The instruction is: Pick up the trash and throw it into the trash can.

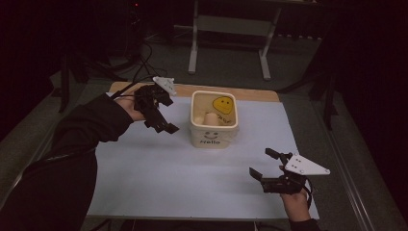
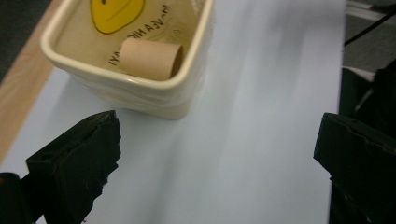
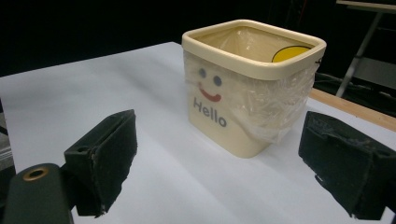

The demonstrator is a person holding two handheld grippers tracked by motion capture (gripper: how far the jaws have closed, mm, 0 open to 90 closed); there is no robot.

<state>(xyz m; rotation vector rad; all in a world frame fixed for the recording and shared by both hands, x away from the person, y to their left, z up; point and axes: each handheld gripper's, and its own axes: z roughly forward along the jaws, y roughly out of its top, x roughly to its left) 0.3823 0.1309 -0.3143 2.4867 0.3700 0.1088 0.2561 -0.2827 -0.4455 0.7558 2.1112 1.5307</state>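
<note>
At the centre of the high view, a cream square plastic bin (image 1: pixel 214 120) lined with clear film is holding a cardboard tube (image 2: pixel 150 58).
The left gripper (image 1: pixel 163 124) is hovering spread just left of it, likely for reaching in; the right gripper (image 1: pixel 264 163) is waiting spread at lower right.

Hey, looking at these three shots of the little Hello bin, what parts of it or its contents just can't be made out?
- Bin contents: in the right gripper view the near wall and rim hide the cardboard tube.
- Print inside the bin: in the left gripper view the top edge cuts off the yellow smiley, and the tube covers part of the lettering.
- Pale object beside the tube: in the high view, too small and dim to identify.
</note>
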